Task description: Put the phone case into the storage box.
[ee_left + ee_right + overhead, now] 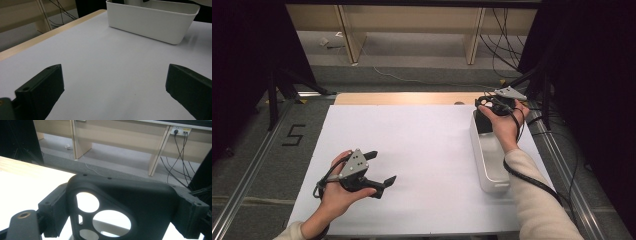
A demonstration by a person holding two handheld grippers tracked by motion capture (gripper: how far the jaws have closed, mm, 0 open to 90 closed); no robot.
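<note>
My right gripper (492, 106) is held over the far end of a white bin (478, 150) at the right of the table. In the right gripper view its jaws (122, 207) are shut on a flat black plastic part (140, 195) with round and oval holes. The part spans the gap between both jaws. My left gripper (383, 166) rests low over the white sheet at the front left, pointing right towards the bin (150, 25). Its jaws (115, 87) stand wide open with nothing between them.
A white sheet (422, 150) covers most of the table, and a strip of bare wood (402, 98) shows at the far edge. Metal rails run along both sides. A "5" mark (293, 135) lies on the floor at the left. Cables (507, 45) hang behind.
</note>
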